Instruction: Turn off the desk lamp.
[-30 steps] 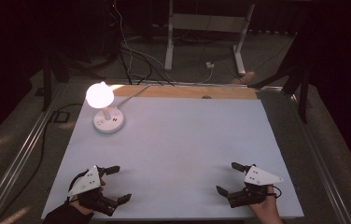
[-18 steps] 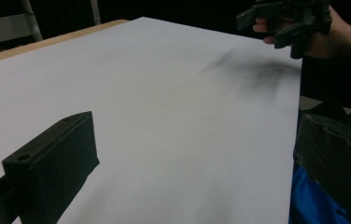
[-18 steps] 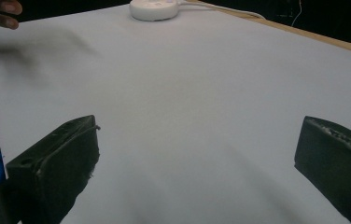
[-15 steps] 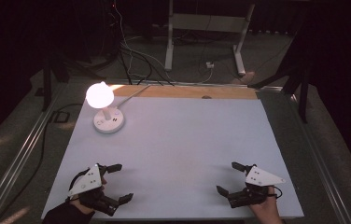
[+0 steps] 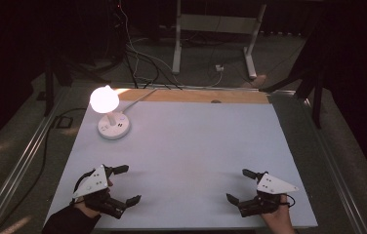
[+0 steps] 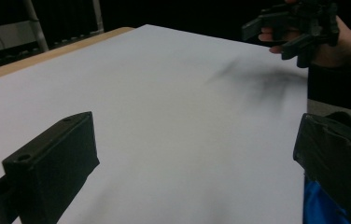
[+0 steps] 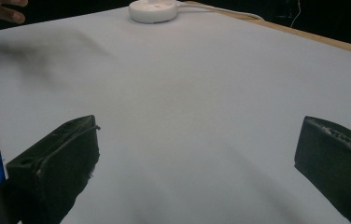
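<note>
- A small white lamp [image 5: 109, 113] stands lit near the far left corner of the bench [image 5: 191, 146], its glowing round shade above a round white base; a white cord runs from it toward the far edge.
- In the right gripper view the lamp's base [image 7: 153, 9] sits at the top, well apart from the jaws.
- The left tool [image 5: 125, 184] rests at the near left corner, jaws spread wide, grasping nothing.
- The right tool [image 5: 240, 186] sits at the near right corner, jaws likewise released and empty.
- The bench top is a plain white sheet with a wooden strip [image 5: 201, 96] along its far edge.
- Beyond lie floor cables [image 5: 142, 63] and a white metal frame [image 5: 215, 29].
</note>
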Available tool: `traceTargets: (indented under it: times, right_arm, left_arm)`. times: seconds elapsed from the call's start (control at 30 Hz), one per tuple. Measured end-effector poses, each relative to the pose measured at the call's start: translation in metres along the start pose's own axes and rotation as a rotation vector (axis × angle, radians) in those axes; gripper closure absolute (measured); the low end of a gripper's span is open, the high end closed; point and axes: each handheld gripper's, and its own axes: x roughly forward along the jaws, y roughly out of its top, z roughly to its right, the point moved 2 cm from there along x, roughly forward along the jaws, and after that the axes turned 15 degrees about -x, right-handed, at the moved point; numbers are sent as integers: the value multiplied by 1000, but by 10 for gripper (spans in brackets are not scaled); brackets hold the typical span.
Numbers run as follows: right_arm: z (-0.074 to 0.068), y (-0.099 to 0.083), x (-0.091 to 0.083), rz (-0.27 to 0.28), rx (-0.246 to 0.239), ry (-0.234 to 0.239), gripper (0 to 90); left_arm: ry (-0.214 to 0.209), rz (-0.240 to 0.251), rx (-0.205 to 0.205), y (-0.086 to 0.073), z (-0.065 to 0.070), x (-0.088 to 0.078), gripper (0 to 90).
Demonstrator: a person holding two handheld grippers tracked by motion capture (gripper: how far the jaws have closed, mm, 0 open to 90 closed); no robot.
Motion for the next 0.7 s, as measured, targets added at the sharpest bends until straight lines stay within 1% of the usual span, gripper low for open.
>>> traceTargets:
  times: [0.13,0.27,0.3,0.4,0.47,0.6,0.63,0.67,0.7]
  right_arm:
    - [0,0,0,0,0,0,0]
    - [0,0,0,-1,0,2,0]
    - [0,0,0,-2,-1,3,0]
    - [0,0,0,-1,-2,2,0]
    - [0,0,0,2,0,5,0]
    - [0,0,0,1,0,5,0]
    - [0,0,0,0,-1,4,0]
    - [0,0,0,1,0,5,0]
    - [0,0,0,1,1,4,0]
  left_arm:
    - [-2,11,0,5,-3,0,5]
    - [10,24,4,11,-6,1,5]
    - [13,27,-2,13,-7,1,5]
    - [21,29,-3,16,-11,1,4]
    - [15,29,-9,18,-12,2,5]
    - [22,34,-14,22,-16,2,4]
    - [21,38,-16,23,-17,3,4]
    - [18,50,-29,25,-19,2,5]
    - [18,50,-29,25,-19,2,5]
